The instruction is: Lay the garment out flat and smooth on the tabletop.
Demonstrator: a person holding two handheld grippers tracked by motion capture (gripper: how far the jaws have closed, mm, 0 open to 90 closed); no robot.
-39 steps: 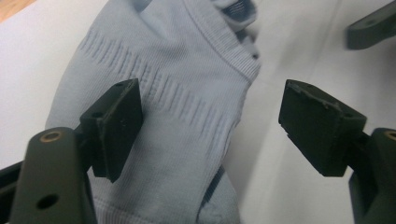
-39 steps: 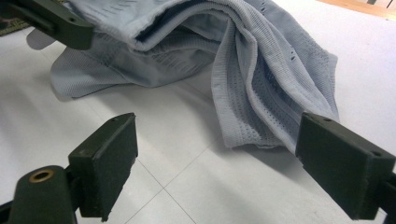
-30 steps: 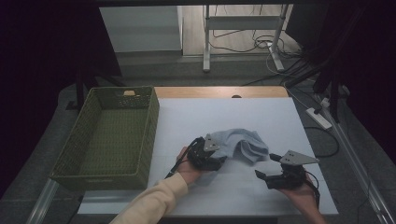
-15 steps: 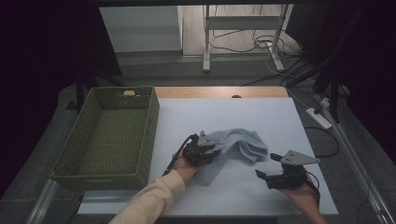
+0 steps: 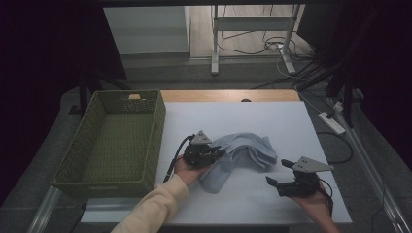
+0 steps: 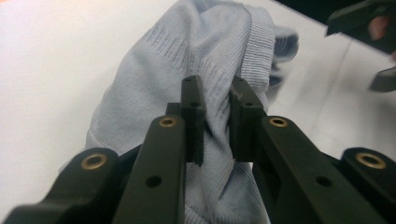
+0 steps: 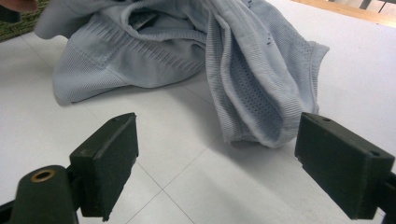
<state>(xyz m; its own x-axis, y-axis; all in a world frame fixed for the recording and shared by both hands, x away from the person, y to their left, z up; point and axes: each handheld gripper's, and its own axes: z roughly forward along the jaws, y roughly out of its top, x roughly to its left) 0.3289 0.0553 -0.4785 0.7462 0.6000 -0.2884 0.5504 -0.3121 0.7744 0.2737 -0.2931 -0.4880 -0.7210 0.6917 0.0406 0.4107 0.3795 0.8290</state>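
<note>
The cloth (image 5: 243, 156) lies crumpled mid-desk, now drawn leftward toward the basket (image 5: 112, 141). The left gripper (image 6: 216, 116) has its fingers clamped on a fold; the right gripper (image 7: 219, 163), fingers wide apart, waits just beside the cloth. A transfer to the basket appears underway. The white desk (image 5: 291, 121) stands in a dim room with floor cables.

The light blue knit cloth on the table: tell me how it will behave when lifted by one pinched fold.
The light blue knit cloth is probably floppy: it lies crumpled in soft folds, so the rest should sag and trail. It looks thin, perforated in places, so likely light. The left hand-held gripper has its jaws closed on a fold; the ribbed knit should grip rather than slip, though it may stretch.
</note>
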